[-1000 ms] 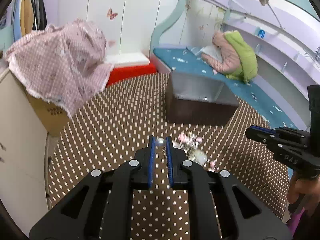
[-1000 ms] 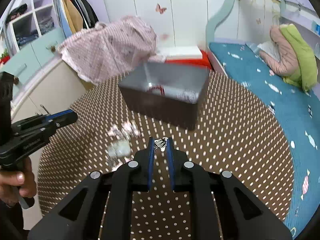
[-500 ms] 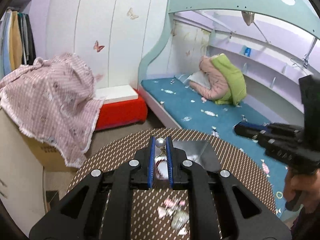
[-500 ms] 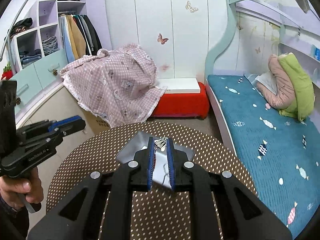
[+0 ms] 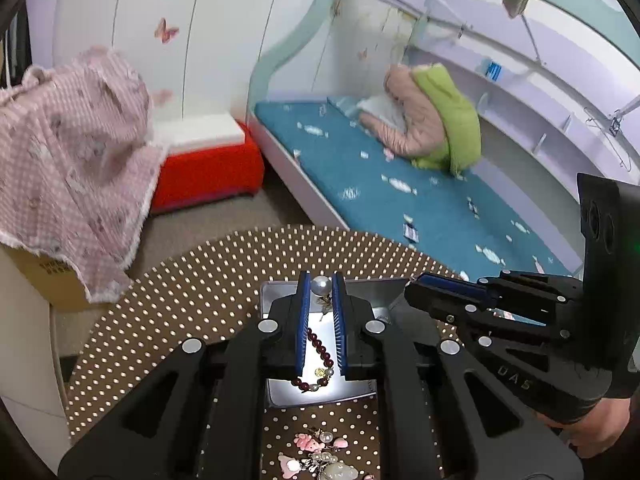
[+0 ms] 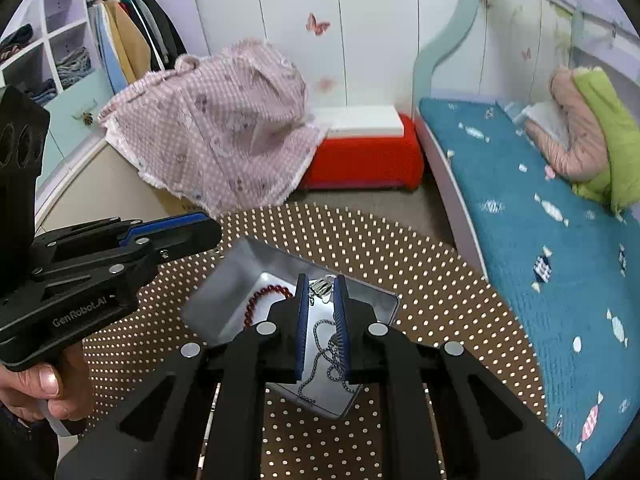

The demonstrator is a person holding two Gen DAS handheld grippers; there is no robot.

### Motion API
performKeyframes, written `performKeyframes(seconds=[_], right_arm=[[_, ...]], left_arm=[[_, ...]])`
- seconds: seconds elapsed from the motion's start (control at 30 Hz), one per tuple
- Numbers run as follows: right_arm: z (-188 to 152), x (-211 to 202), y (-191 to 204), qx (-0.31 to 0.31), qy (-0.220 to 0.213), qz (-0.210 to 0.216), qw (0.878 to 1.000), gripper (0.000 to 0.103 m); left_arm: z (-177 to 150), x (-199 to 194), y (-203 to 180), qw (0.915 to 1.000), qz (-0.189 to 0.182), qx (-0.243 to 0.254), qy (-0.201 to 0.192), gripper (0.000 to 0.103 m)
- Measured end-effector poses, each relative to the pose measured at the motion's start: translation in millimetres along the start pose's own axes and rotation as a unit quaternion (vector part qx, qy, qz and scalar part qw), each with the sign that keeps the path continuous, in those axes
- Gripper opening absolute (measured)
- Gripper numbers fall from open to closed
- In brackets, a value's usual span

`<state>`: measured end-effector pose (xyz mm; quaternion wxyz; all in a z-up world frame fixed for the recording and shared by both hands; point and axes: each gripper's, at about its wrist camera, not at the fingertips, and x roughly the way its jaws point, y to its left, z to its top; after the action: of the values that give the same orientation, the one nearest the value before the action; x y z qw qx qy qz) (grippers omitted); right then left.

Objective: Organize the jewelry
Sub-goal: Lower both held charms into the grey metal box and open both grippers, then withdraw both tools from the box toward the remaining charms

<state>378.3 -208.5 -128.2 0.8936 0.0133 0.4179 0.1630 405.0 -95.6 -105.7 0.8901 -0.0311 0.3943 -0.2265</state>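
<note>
My left gripper [image 5: 321, 286] is shut on a pearl pendant [image 5: 321, 285] and holds it above the open metal tin [image 5: 280, 396]. A dark red bead bracelet [image 5: 316, 354] lies inside the tin. My right gripper [image 6: 321, 286] is shut on a silver pendant [image 6: 321, 286]; its chain [image 6: 328, 354] hangs down into the tin [image 6: 224, 296]. The bracelet [image 6: 262, 300] also shows in the right wrist view. Each gripper shows in the other's view, the right gripper [image 5: 424, 284] and the left gripper [image 6: 200, 232], on either side of the tin.
A pile of loose pink and pearl jewelry [image 5: 316, 456] lies on the brown dotted round table [image 5: 192, 292] in front of the tin. Behind are a pink checked cloth [image 6: 224, 120], a red box [image 6: 364, 156] and a blue bed [image 6: 540, 216].
Both grippers have risen from the table and come over the tin from either side. The tin's inside, with the bracelet, now shows below both. Each still holds its pendant.
</note>
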Motion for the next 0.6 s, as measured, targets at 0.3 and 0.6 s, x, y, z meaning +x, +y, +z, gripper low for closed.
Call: performKeyframes(seconds=[0.3,0.6], right_arm=[[-1.2,0.3,-14.3,0.030,-0.003,-0.006,1.000,0.038],[-1.7,-29.9,-16.2,0.054,-0.057,-0.045,0.996,0.095]], left_arm=[[-8.2,0.9,13.3,0.9994,0.029,-0.017,-0.006,0.090],[-10.8,-48.3,8.1,0.9928,0.099,-0.006,-0.068,0.097]])
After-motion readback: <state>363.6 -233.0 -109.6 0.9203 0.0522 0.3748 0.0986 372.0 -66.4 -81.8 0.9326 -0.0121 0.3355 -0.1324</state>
